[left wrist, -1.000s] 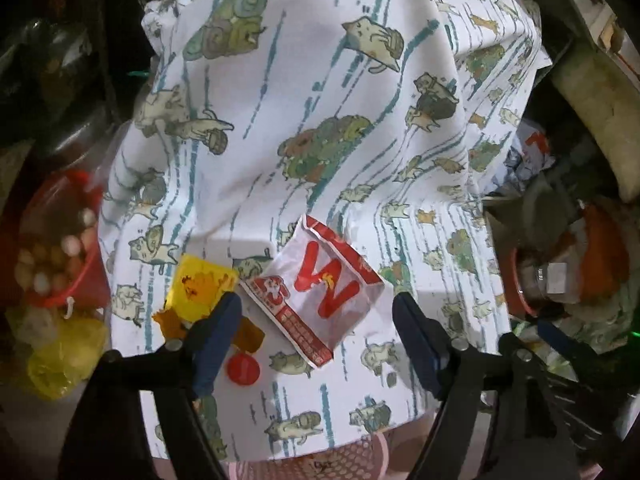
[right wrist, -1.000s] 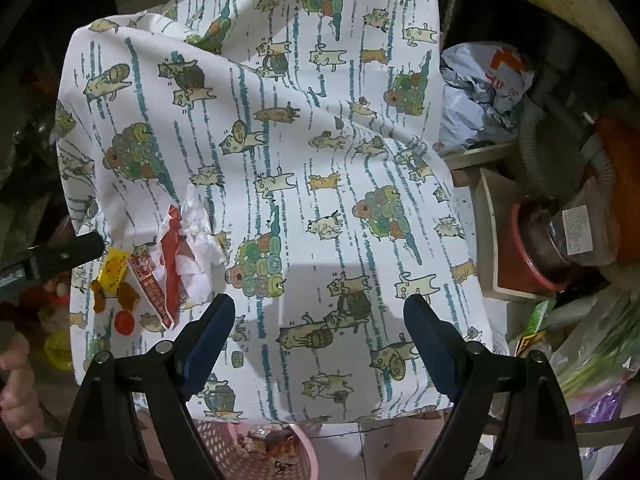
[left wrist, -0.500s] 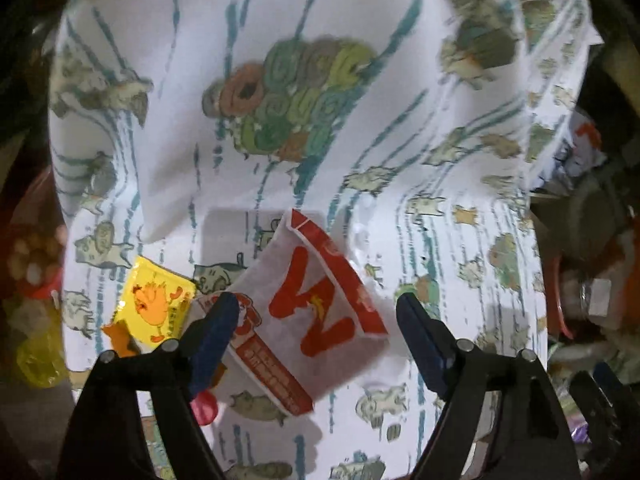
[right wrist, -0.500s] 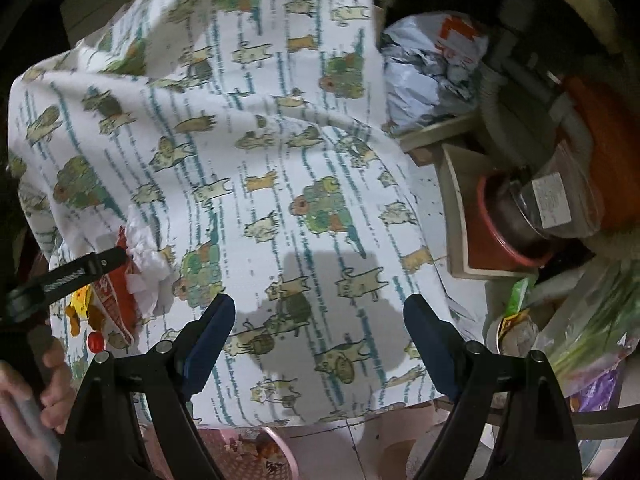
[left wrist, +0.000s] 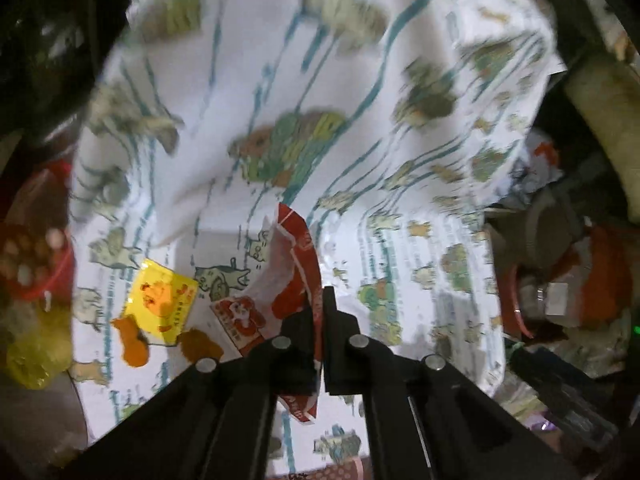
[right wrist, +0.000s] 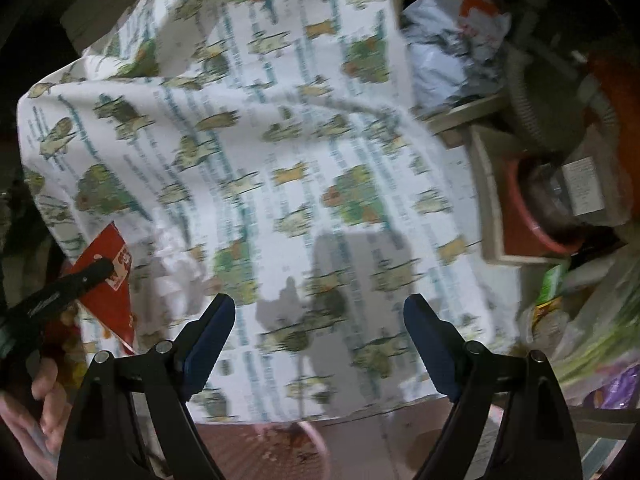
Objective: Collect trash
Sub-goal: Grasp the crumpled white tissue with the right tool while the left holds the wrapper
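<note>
Left wrist view shows the left gripper (left wrist: 320,320) clenched on the red and white snack wrapper (left wrist: 288,280), its two black jaws pinched together with the crumpled foil standing up between them. The wrapper sits over the cat-print tablecloth (left wrist: 280,80), and whether its lower edge touches the cloth I cannot tell. Just beside it to the left lie a yellow sachet (left wrist: 162,300), two orange scraps (left wrist: 132,340) and (left wrist: 198,346), all apart from the jaws.

From the right wrist view the same wrapper (right wrist: 108,276) shows at the far left, caught by the black tip of the left gripper (right wrist: 96,270), with a hand (right wrist: 44,400) below it. The right gripper (right wrist: 318,340) hangs over bare cloth with its blue pads (right wrist: 210,332) spread wide and nothing between them. A pink basket (right wrist: 312,444) peeps out under the near edge of the table, with what looks like litter in it.

The step in hand looks like the pick-up of the first piece of trash. Next, I judge, the wrapper needs lifting clear and carrying back toward that pink basket before release; thin foil may slip, so the pinch should hold. The yellow sachet and scraps remain to be gathered, and the free right gripper is well apart from them.
</note>
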Motion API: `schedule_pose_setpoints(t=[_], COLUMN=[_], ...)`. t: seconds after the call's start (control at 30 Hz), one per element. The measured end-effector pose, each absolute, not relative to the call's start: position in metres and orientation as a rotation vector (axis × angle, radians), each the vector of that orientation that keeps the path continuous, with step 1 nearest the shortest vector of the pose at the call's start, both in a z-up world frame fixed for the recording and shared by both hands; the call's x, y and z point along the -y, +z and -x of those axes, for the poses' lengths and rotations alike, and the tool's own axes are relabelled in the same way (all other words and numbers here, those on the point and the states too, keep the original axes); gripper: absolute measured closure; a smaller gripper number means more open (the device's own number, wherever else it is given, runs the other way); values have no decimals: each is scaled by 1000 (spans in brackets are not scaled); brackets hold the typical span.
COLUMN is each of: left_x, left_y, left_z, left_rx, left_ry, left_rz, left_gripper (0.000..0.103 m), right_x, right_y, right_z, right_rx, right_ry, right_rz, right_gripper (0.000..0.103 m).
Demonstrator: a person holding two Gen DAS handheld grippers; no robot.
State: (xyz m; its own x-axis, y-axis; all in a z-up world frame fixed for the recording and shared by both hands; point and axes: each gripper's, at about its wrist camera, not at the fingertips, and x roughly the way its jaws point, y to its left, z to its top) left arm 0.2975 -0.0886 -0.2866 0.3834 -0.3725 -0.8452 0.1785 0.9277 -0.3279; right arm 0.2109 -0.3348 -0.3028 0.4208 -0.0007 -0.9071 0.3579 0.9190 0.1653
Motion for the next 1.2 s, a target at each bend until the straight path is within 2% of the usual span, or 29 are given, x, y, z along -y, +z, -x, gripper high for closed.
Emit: schedule_pose_setpoints(t=[0.23,0.3,0.37,0.6,0.73,1.03,1.2], left_x=[54,47,41,31,24,10,11], left_y=[-258,-258,-259,-263,-262,-257,-257], left_z=[-284,-284,-284,-280,-279,-277,-273], left_rx=[-1028,-1029,-1026,-1038,-1037,-1020,-1016], left_ry=[-290,-268,-245,-244,-246,-225,-222], left_rz=[127,108,87,83,87,93,81], left_gripper=[102,102,102,102,102,102,102], right_x=[299,286,274,256,246,217,211], right_y=[-314,-325,-342,-383,-398,-406,-404], right_z=[-260,-274,-289,-317,-329,-333,-323], right_rx=[-1202,-1227,-1270,-1315,-1316,-1313,-1314], right_ry=[11,48,68,62,-1,-27,-27], right_rz=[-420,-390,-378,-539,-518,-368,-351], right_gripper=[15,19,30,40,52,82,89])
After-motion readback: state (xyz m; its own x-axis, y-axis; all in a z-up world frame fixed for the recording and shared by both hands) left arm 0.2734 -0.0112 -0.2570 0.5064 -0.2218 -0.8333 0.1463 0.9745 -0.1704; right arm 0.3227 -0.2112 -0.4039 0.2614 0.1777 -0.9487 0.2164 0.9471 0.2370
